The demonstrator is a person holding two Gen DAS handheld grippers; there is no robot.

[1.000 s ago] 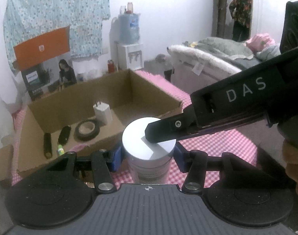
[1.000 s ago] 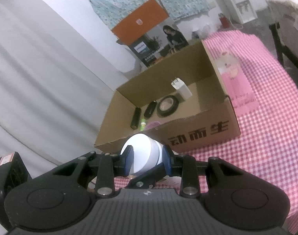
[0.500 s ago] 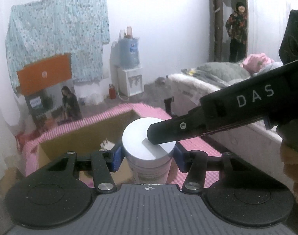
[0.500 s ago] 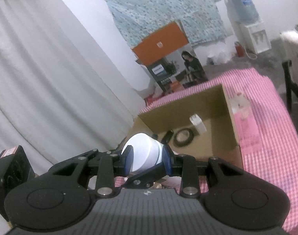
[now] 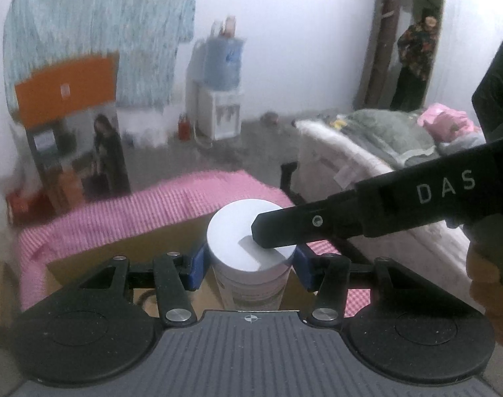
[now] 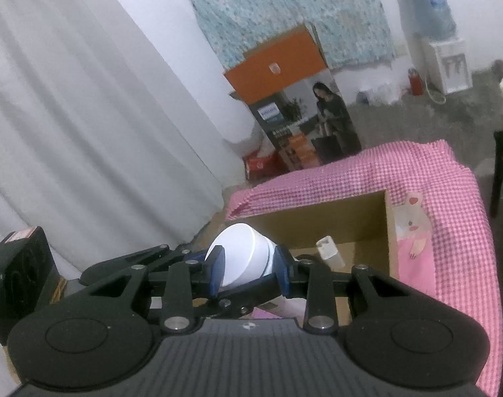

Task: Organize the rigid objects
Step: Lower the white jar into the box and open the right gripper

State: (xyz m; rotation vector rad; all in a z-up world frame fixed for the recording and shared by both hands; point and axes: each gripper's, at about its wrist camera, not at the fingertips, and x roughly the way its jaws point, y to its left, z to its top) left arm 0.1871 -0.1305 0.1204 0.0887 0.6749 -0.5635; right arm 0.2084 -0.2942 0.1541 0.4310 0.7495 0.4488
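Note:
A white jar with a pale grey lid (image 5: pixel 248 231) hangs above the open cardboard box (image 5: pixel 135 251), held by both grippers. My left gripper (image 5: pixel 249 264) is shut on the jar's body, a blue pad pressed on each side. One black finger (image 5: pixel 317 228) of the right gripper lies across the lid; its other finger is hidden. In the right wrist view the jar (image 6: pixel 241 254) sits tilted between the pads of my right gripper (image 6: pixel 248 269), which is shut on it. A white charger (image 6: pixel 330 251) lies in the box (image 6: pixel 317 225); the other contents are hidden.
The box stands on a pink checked tablecloth (image 6: pixel 449 198). Beyond the table are a tall printed carton (image 5: pixel 76 139) and a water dispenser (image 5: pixel 220 92). A bed (image 5: pixel 383 152) lies to the right, with a person (image 5: pixel 416 63) in the doorway. A white curtain (image 6: pixel 86 115) hangs on the left.
Both grippers have risen and moved forward with the jar, from in front of the box to above it. The box has dropped low in both views, hiding most of its contents.

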